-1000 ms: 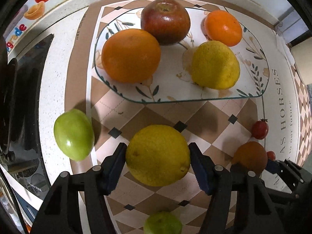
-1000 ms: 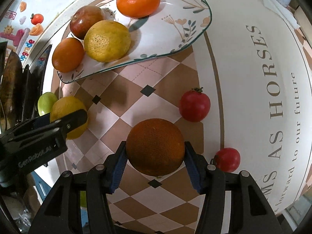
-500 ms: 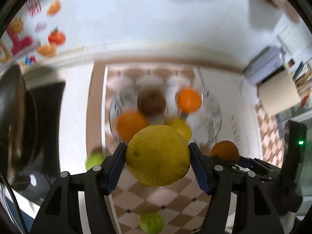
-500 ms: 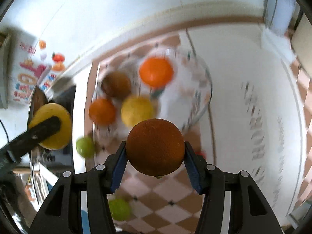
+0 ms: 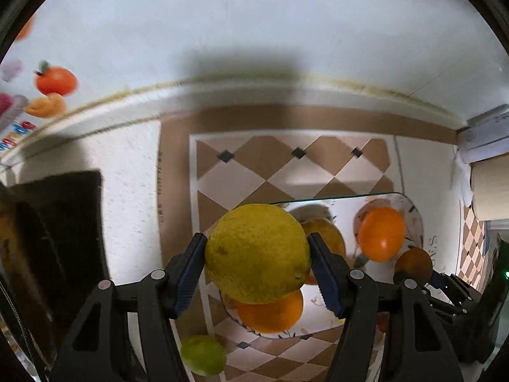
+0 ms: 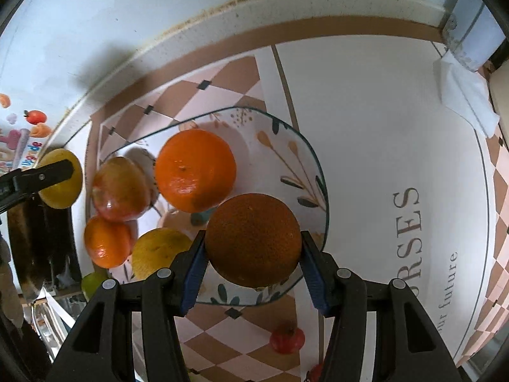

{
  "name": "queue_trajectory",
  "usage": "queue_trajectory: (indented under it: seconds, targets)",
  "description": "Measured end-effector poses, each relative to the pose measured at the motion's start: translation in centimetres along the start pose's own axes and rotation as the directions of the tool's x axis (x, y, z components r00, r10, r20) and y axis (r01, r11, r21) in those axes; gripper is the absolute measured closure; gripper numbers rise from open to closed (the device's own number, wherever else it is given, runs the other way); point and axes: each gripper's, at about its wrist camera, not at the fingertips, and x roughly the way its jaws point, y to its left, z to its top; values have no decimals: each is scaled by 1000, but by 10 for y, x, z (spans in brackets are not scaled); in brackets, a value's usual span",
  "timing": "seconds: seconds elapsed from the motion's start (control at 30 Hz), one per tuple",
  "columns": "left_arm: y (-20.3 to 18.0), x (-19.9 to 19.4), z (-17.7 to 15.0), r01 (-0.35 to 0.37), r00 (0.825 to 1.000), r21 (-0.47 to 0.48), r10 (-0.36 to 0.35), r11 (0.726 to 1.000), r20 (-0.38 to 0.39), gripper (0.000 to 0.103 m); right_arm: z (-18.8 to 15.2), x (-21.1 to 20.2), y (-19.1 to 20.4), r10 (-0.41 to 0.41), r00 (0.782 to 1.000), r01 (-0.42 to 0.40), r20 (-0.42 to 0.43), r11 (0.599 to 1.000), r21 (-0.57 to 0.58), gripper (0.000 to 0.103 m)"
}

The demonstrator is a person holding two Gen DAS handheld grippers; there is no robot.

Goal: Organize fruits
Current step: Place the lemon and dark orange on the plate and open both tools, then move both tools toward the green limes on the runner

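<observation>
My left gripper (image 5: 257, 254) is shut on a large yellow citrus (image 5: 257, 253) and holds it in the air above the left end of the floral glass plate (image 6: 288, 146). My right gripper (image 6: 253, 242) is shut on a dark orange (image 6: 253, 240) above the plate's near right part. The plate holds a bright orange (image 6: 195, 170), a red apple (image 6: 121, 187), a smaller orange (image 6: 108, 242) and a yellow citrus (image 6: 159, 251). The left gripper's citrus also shows in the right wrist view (image 6: 62, 180).
A green fruit (image 5: 203, 355) lies on the checked mat left of the plate. Two small red tomatoes (image 6: 288, 339) lie on the mat near me. A black stove (image 5: 54, 238) is at the left. A wall runs behind the counter; a folded cloth (image 6: 464, 92) lies at the far right.
Both grippers have lifted their fruit off the mat and carried it forward over the plate. Both stayed shut on their fruit.
</observation>
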Motion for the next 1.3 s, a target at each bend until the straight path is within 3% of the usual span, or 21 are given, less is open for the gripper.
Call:
queue_trajectory:
  seconds: [0.27, 0.33, 0.4, 0.47, 0.6, 0.8, 1.07, 1.3]
  targets:
    - [7, 25, -3, -23, 998, -22, 22, 999, -67, 40, 3, 8, -4, 9, 999, -8, -46, 1000, 15, 44]
    - [10, 26, -3, -4, 997, -34, 2, 999, -76, 39, 4, 9, -4, 32, 998, -31, -46, 999, 22, 30]
    - [9, 23, -5, 9, 998, -32, -11, 999, -70, 31, 3, 5, -2, 28, 999, -27, -41, 999, 17, 22]
    - [7, 18, -6, -11, 999, -19, 10, 1000, -53, 16, 2, -1, 0, 19, 999, -19, -33, 1000, 9, 21]
    - [7, 3, -12, -18, 1000, -28, 18, 999, -17, 16, -5, -18, 2, -21, 1000, 21, -8, 1000, -8, 10]
    - [1, -27, -39, -63, 995, -42, 66, 997, 76, 16, -19, -44, 13, -108, 993, 110, 58, 993, -48, 9]
    - [-14, -57, -99, -118, 977, -35, 122, 992, 175, 16, -50, -79, 21, -117, 986, 127, 122, 989, -81, 9]
    - [-23, -86, -138, -107, 961, -43, 114, 993, 252, 16, -82, -113, 35, -111, 975, 135, 194, 984, -115, 9]
